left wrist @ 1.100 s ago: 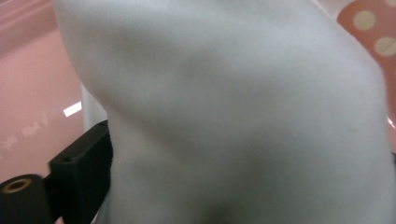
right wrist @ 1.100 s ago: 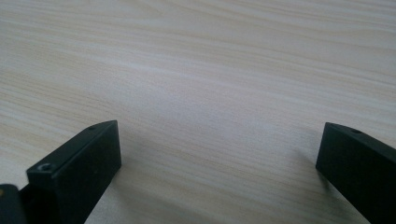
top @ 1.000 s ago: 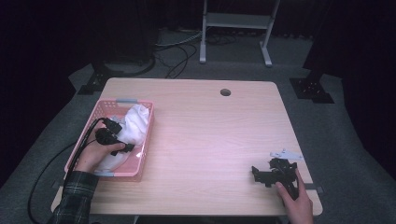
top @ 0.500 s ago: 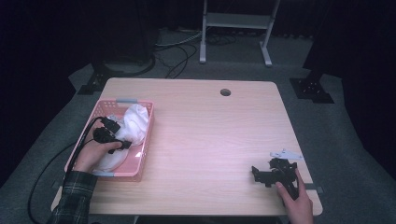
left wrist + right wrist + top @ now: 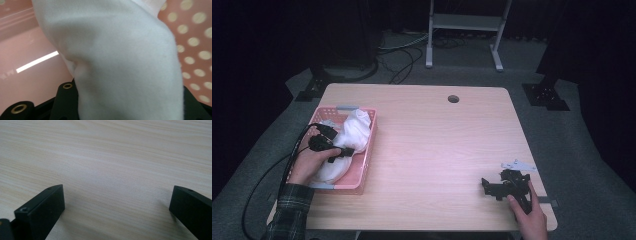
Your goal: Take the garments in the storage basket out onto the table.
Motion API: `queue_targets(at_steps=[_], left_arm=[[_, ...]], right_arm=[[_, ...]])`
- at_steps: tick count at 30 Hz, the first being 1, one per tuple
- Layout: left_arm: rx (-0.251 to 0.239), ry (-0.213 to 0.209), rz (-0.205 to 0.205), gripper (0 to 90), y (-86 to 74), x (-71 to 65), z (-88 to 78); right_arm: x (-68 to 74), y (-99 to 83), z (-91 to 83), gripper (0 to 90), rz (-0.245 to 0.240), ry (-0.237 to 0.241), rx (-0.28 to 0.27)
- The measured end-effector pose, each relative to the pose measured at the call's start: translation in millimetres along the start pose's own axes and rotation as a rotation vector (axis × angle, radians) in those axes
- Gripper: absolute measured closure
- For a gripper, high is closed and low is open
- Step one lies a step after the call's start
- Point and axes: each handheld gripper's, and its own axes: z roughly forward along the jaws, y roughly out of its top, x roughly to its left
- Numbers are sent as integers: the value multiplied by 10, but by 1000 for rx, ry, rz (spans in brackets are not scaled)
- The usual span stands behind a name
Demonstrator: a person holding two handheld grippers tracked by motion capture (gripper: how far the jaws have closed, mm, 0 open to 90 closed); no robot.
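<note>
1. White cloth (image 5: 354,131) is heaped lengthwise inside the pink basket (image 5: 369,145).
2. Left tool (image 5: 343,151) is clenched on the cloth's near end.
3. Right tool (image 5: 488,186) is held released, well apart from the basket, on the desk (image 5: 437,140).

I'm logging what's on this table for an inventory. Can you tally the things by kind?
Pink basket: 1
White cloth in the basket: 1 heap, pieces cannot be told apart
Handheld grippers: 2, left gripper and right gripper
Total: 4

Wooden table (image 5: 427,150), round hole (image 5: 453,99), metal stand (image 5: 464,22), floor cables (image 5: 404,55)
</note>
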Motion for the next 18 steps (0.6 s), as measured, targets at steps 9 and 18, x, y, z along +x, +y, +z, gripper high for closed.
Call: queue_targets(at_steps=[9,18], left_arm=[[-171,-105,-11,509,38,-15,-169],[-336,-204,-13,503,67,-46,-323]], right_arm=[[0,0,0,0,0,0,-1],[0,0,1,0,0,0,-1]])
